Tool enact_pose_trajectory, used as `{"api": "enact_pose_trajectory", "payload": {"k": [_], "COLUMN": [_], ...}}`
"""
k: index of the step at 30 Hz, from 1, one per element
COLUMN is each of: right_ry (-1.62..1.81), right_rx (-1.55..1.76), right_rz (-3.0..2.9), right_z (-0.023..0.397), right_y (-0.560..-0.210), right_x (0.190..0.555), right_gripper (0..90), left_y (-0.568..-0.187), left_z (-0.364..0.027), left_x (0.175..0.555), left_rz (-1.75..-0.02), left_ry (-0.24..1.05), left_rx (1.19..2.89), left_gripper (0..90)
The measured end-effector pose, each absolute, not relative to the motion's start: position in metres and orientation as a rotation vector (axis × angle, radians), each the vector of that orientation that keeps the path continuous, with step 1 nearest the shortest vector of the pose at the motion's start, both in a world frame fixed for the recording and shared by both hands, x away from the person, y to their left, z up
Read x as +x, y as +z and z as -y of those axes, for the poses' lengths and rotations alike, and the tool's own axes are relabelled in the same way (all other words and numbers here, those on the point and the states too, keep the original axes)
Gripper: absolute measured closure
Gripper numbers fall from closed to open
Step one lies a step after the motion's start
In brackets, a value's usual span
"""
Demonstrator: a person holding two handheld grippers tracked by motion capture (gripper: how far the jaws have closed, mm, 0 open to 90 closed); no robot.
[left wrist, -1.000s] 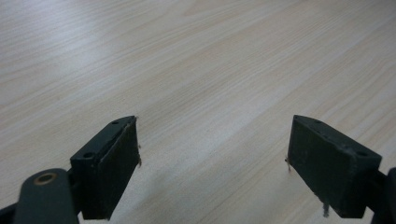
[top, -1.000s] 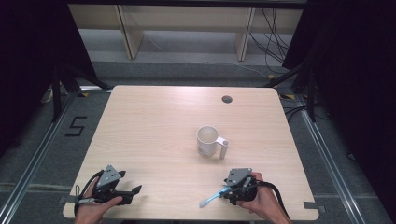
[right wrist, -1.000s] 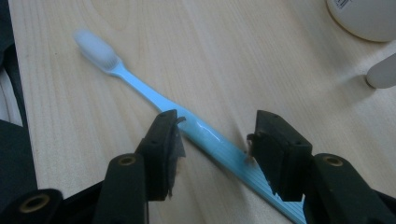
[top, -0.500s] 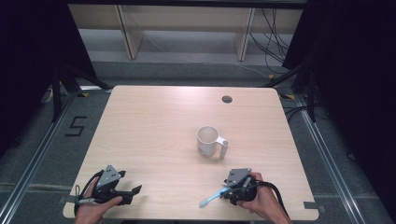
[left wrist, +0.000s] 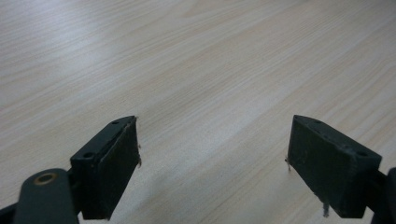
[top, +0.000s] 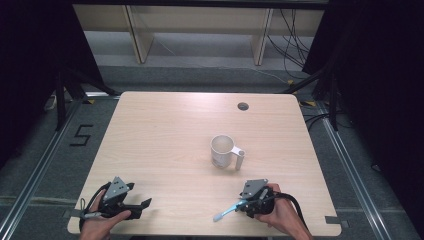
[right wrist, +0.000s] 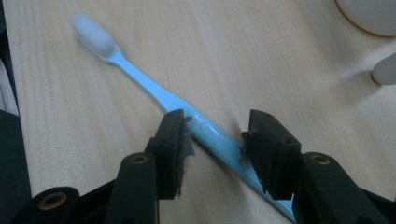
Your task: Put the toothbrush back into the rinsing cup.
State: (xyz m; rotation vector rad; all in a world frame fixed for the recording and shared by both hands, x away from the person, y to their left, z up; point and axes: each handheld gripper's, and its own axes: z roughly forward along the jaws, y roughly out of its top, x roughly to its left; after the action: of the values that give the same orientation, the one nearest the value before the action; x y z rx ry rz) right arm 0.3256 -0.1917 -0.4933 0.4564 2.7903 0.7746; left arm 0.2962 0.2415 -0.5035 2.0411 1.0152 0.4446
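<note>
The tabletop [top: 165,135] is pale wood with a small dark hole [top: 243,106] near its far edge. A white mug [top: 223,151] stands near the middle, handle toward my right; in the right claw view it is cut off at the top corner. My left claw [top: 142,205] rests at the near left edge, jaws wide apart with bare wood between them. My right claw [right wrist: 215,135] sits at the near right, jaws closed on a blue toothbrush [right wrist: 154,86]; its bristle end is blurred, and its tail is hidden under the jaw.
</note>
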Motion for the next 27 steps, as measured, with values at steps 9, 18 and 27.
{"api": "enact_pose_trajectory", "payload": {"k": [9, 18, 27], "right_ry": [0.77, 0.749, 0.65], "right_rx": [0.446, 0.484, 0.543], "right_rz": [-2.823, -2.858, -2.919], "right_z": [0.1913, 0.1907, 0.1874], "right_y": [-0.4923, -0.4907, -0.4855], "right_x": [0.3269, 0.3269, 0.326], "right_gripper": [66.8, 73.9, 75.7], "left_y": [-0.5038, -0.5038, -0.5045], "left_z": [-0.2406, -0.2407, -0.2404], "left_x": [0.2958, 0.2958, 0.2962], "left_rz": [-1.024, -1.023, -1.032], "left_ry": [0.446, 0.445, 0.446], "left_rx": [2.024, 2.026, 2.016], "left_gripper": [15.9, 15.9, 15.9]}}
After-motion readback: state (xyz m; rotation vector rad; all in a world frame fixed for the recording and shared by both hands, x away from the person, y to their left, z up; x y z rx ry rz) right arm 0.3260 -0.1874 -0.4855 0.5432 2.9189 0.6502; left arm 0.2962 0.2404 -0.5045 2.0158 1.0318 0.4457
